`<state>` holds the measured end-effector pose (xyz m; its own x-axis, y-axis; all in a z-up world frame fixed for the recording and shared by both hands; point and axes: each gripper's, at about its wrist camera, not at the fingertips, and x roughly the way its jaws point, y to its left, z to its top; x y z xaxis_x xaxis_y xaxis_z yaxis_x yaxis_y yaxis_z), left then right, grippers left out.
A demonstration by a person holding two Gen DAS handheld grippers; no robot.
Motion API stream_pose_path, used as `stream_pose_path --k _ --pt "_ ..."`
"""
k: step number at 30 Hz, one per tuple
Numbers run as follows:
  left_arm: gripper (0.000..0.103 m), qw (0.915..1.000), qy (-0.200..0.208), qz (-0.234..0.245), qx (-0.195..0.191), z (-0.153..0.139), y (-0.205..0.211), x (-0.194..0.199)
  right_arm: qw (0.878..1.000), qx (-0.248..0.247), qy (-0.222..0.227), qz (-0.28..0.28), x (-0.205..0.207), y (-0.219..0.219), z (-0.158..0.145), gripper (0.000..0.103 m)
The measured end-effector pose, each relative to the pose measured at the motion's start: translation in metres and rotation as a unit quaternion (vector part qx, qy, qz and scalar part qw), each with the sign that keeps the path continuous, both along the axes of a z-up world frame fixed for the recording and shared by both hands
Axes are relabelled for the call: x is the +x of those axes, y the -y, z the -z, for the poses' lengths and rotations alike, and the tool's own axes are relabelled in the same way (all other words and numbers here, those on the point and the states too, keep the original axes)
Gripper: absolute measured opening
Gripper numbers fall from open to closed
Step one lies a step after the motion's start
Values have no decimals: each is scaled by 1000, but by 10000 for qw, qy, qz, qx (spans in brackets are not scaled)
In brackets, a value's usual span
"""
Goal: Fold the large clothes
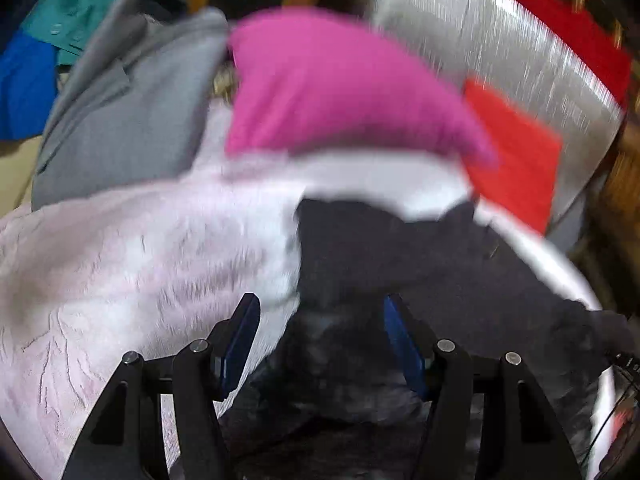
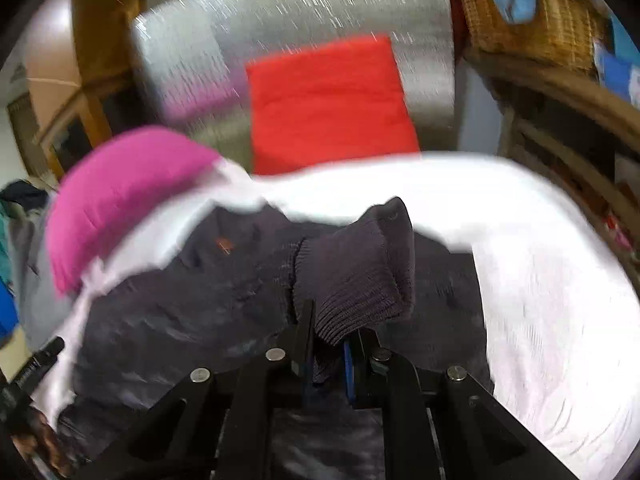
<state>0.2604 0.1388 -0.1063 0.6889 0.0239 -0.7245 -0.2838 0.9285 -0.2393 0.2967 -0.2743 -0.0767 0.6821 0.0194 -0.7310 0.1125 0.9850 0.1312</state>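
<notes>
We see a dark charcoal sweater (image 2: 224, 304) with a ribbed cuff (image 2: 360, 280) on a pale pink textured cover (image 1: 100, 264), a magenta pillow (image 1: 328, 88), a red cloth (image 2: 328, 108), a grey garment (image 1: 132, 112) and a tan wicker basket (image 2: 532, 28).

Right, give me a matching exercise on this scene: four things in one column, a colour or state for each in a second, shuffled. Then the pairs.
Things:
1. left gripper
2. right gripper
3. cushion
4. folded cloth

Colour or state:
A. red
B. shut on the dark sweater's ribbed cuff
C. pink
D. open above the dark sweater

Pairs: 1-D, 2-B, 3-C, 4-A
</notes>
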Motion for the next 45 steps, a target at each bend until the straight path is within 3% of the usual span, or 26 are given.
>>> stream_pose_path --k 2,3,10,14,15,16,18,19,22,25,31,32,34,35,37,40,45 --pt "68 9983 -567 130 -28 26 0 13 9994 85 -327 109 -2 12 27 12" --pt "68 9979 -627 124 -88 33 -1 15 9990 123 -424 115 -3 16 36 12" --pt "69 9982 -547 133 209 33 4 16 9979 412 -475 131 0 28 43 12" --pt "68 9991 -419 36 100 24 3 9 9924 1051 -551 312 -1 45 43 20" --pt "68 9994 -326 25 77 19 3 7 9910 1176 -549 314 -4 49 41 32" --pt "68 9999 -155 40 38 10 4 3 9894 1334 -502 285 -9 51 36 60" --pt "68 9996 253 118 -48 -8 11 -6 9854 1660 -248 292 -26 50 22 87" --pt "70 9990 407 172 -102 -14 14 -10 9835 1770 -121 347 -35 49 16 89" --pt "75 9959 693 505 -292 -24 33 -16 9637 2637 -113 396 -55 51 21 89" --pt "75 9951 497 826 -215 -13 57 -10 9397 3355 -456 485 -51 44 49 89" --pt "75 9950 -28 996 34 16 80 4 9272 3646 -292 804 -28 39 70 88" --pt "75 9949 -46 1004 75 17 81 4 9290 3591 -309 839 -24 40 70 85" --pt "75 9943 -74 1043 186 16 85 6 9406 3240 -527 866 -13 36 72 31" --pt "75 9941 -93 1063 220 16 88 7 9416 3215 -548 838 -10 36 73 30" --pt "75 9931 -116 1131 303 18 91 7 9551 2848 -399 712 -12 30 59 23" --pt "75 9923 -125 1173 381 18 96 10 9721 2279 -117 539 -23 20 35 23" --pt "75 9907 -148 1256 510 19 98 8 9751 2092 -474 568 -18 21 64 23"
